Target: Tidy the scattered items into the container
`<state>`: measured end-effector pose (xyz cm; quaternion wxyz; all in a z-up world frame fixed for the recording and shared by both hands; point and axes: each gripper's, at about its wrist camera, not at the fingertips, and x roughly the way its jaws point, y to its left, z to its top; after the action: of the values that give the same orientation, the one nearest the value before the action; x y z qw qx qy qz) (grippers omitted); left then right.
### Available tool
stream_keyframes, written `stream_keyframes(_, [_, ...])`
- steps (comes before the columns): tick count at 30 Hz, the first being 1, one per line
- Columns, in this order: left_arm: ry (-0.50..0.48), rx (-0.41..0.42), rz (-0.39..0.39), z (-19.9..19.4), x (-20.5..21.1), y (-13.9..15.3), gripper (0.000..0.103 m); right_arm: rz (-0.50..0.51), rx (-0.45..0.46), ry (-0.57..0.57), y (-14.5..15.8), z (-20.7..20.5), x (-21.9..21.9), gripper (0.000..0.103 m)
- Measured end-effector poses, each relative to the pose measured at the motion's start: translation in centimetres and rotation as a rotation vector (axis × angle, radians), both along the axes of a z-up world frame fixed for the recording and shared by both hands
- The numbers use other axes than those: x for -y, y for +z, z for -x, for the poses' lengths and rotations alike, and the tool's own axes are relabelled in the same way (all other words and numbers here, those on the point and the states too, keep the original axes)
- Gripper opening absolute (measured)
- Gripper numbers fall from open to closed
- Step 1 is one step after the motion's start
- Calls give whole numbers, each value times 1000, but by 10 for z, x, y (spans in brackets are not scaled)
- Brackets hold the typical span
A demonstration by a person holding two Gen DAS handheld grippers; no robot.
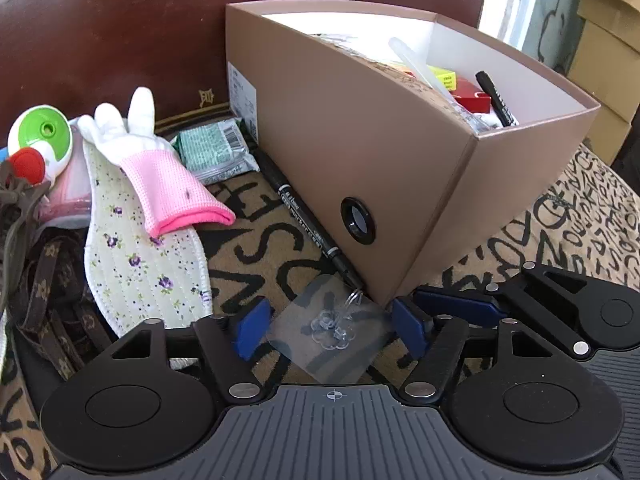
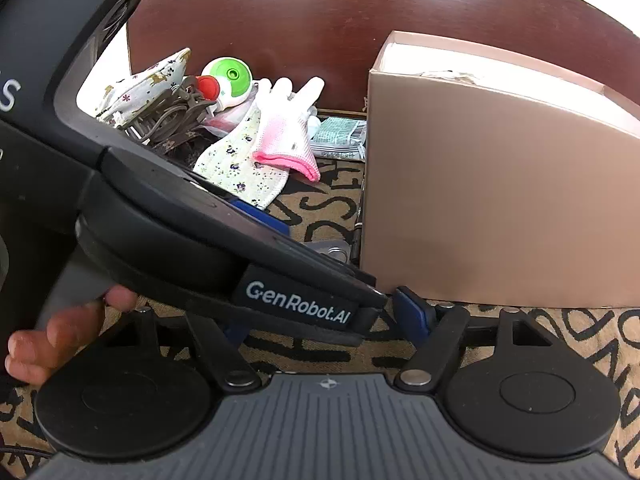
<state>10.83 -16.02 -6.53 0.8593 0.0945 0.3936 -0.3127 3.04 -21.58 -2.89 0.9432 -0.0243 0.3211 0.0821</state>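
A tan cardboard box (image 1: 360,128) stands on the lettered cloth and holds a black marker (image 1: 496,98) and other items. My left gripper (image 1: 330,330) is open, its blue pads on either side of a clear plastic adhesive hook (image 1: 332,328) that lies flat by the box's near corner. A second black marker (image 1: 308,220) lies along the box's side. My right gripper (image 2: 324,320) is open and empty, just behind the left gripper's body (image 2: 224,248), which hides its left finger. The box (image 2: 500,184) fills the right of that view.
Left of the box lie a pink and white glove (image 1: 160,168), a floral insole (image 1: 140,264), a green foil packet (image 1: 212,152), a green and white bottle (image 1: 44,136) with a red cap, and a brown patterned strap (image 1: 52,300). A dark red headboard (image 1: 120,20) stands behind.
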Motion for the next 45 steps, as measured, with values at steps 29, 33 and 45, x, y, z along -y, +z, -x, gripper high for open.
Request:
stream_keyframes(29, [-37, 6, -29, 68, -9, 6, 63, 5, -18, 75, 4, 54, -12, 63])
stream_keyframes(33, [-61, 11, -40, 65, -2, 2, 66, -12, -17, 80, 0, 52, -10, 67])
stream_keyframes(45, [-28, 11, -33, 73, -12, 10, 32, 0, 7, 100, 9, 60, -17, 53])
